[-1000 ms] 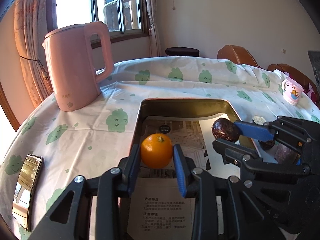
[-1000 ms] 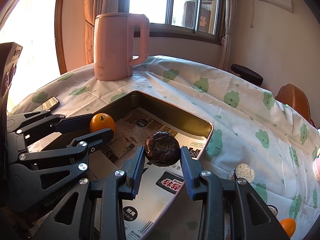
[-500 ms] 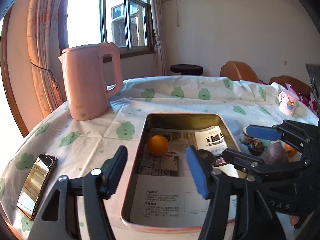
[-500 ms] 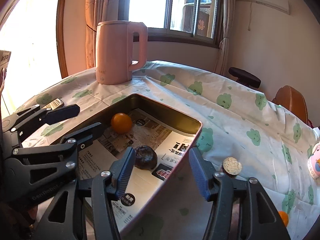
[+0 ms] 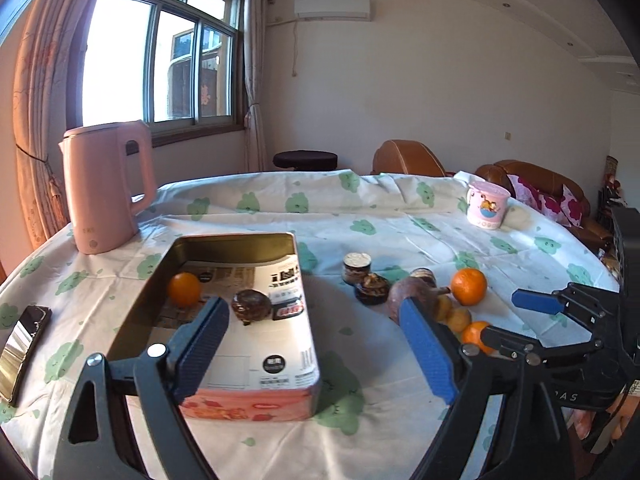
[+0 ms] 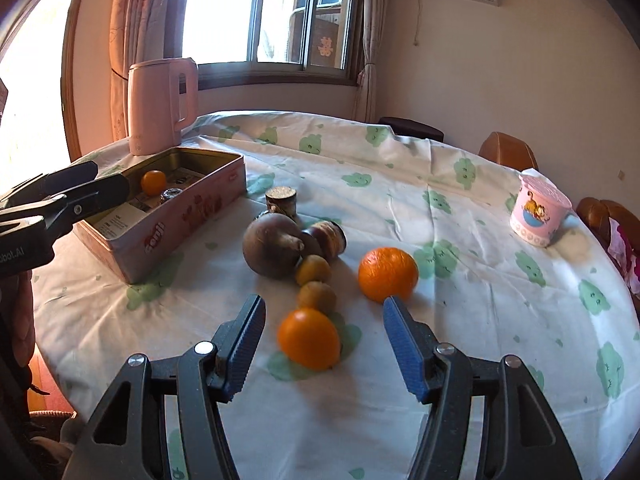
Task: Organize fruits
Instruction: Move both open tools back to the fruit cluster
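The left tool (image 5: 316,344) is empty, its jaws opening; a second ago it pinched the small orange (image 5: 184,289) that now lies in the tin (image 5: 256,398) at centre left of the left view. The right tool (image 6: 324,344) stands spread and empty too, its dark round fruit (image 5: 251,306) now lying beside that orange. Two fruits look sorted, so the next pick is likely the near orange (image 6: 309,338) low in the right view, framed between the right tool's pads. Further up on the worktop (image 6: 500,320) sit a larger orange (image 6: 387,274), two small yellowish fruits (image 6: 313,270), a big dark fruit (image 6: 272,249) and cork-topped jars (image 6: 282,200), tightly clustered and crowding any reach. A pink kettle (image 5: 106,184), a mug (image 6: 540,210) and a phone (image 5: 22,344) stand clear.
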Action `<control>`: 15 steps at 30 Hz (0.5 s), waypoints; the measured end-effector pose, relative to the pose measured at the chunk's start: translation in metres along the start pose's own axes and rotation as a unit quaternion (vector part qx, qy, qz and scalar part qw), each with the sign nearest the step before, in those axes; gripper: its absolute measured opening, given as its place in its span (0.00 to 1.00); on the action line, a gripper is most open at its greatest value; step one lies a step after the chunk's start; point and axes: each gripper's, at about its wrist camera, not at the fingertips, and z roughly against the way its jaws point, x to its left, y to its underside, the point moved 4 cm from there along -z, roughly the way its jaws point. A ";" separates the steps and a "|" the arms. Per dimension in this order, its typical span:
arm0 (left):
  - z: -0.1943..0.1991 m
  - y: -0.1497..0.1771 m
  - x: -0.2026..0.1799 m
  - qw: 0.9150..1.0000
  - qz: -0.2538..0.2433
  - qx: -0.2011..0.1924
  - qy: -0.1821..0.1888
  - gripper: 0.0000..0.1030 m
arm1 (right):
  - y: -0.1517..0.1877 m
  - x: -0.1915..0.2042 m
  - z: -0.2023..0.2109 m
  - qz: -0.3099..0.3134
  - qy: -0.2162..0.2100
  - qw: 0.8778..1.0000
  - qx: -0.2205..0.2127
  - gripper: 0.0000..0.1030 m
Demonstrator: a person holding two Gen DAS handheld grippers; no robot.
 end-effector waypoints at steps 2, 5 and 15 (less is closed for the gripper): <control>-0.004 0.003 -0.009 1.000 -0.006 0.008 0.004 0.87 | 0.004 -0.002 -0.003 -0.003 -0.002 1.000 0.003 0.61; -0.008 0.005 -0.016 1.000 -0.011 0.015 0.007 0.87 | 0.007 -0.001 -0.011 -0.008 -0.015 1.000 0.012 0.61; -0.020 0.006 -0.033 0.999 -0.024 0.033 0.021 0.87 | 0.015 0.005 -0.027 -0.005 -0.029 0.998 0.049 0.37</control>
